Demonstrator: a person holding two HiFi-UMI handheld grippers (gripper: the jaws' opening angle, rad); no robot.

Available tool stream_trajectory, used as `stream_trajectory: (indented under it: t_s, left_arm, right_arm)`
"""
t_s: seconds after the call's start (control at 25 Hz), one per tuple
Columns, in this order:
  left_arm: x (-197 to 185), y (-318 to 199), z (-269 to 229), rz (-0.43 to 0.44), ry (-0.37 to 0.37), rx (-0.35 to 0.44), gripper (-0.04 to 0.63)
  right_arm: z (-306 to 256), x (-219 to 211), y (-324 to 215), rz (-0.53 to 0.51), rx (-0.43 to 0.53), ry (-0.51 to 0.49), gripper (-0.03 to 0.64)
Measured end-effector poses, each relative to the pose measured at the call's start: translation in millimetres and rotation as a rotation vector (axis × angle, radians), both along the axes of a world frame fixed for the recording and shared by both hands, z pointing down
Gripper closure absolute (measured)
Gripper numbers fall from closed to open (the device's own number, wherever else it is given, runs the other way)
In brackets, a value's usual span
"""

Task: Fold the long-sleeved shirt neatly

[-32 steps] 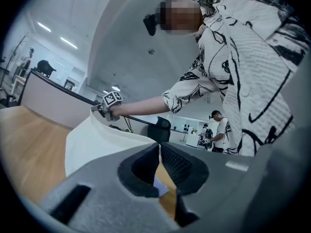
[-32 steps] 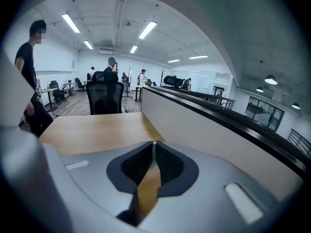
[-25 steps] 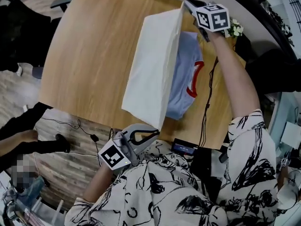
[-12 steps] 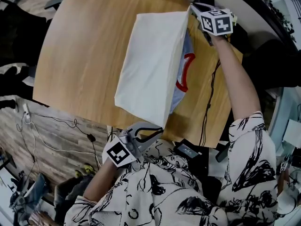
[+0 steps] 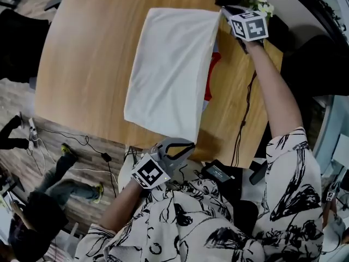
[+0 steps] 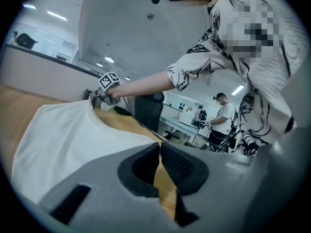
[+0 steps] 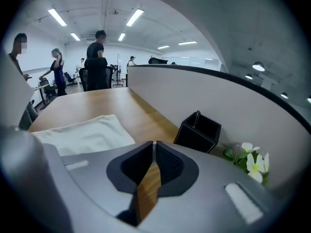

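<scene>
On the bench (image 5: 87, 53): long-sleeved shirt (image 5: 169, 70) lay white side up, red print (image 5: 211, 86) peeking out at its right edge.
Left gripper (image 5: 184, 146): closed, pinching the near corner.
Right gripper (image 5: 226, 10): closed, pinching the far corner.
Advice: lower both corners together, edge taut, square over the layer beneath.

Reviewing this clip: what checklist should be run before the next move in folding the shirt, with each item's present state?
1. Left claw shut on a shirt corner: ok.
2. Right claw shut on the far corner: ok.
3. Edge between them straight: ok.
4. Folded half flat on table: not ok, the held edge looks raised and the red print shows.
5. Pen holder apart from shirt: ok.
</scene>
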State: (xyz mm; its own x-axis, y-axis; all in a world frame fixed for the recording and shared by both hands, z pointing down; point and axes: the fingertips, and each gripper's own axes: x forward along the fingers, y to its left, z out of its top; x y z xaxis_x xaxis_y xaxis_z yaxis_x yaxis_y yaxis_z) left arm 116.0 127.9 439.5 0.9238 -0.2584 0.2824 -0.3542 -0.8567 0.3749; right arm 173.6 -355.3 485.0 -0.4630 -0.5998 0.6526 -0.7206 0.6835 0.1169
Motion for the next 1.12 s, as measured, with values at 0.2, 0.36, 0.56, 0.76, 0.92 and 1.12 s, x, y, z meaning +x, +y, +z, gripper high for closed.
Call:
stream_trajectory:
  t_s: [0.2,0.36,0.56,0.76,0.92,1.12]
  left_arm:
    - [14,3,37,0.013,-0.103,-0.072,0.577]
    - [20,5,65,0.011,-0.172,-0.151,0.577]
    - [22,12,98,0.029,-0.250,-0.227,0.576]
    - [25,15,120,0.027,-0.317,-0.276,0.577]
    - [30,18,128,0.044,-0.366,-0.285,0.575]
    - [32,18,134,0.049,-0.395,-0.288,0.575]
  right_arm:
    - [36,13,3,0.020,-0.042,0.021,0.583]
    - [61,19,4,0.021,-0.057,0.055,0.583]
    - [88,17,3,-0.010,-0.048,0.129,0.578]
    - [101,17,4,-0.022,-0.044,0.150,0.574]
    - [109,25,5,-0.010,-0.057,0.167,0.566]
    - [109,26,4,0.010,-0.075,0.140,0.565]
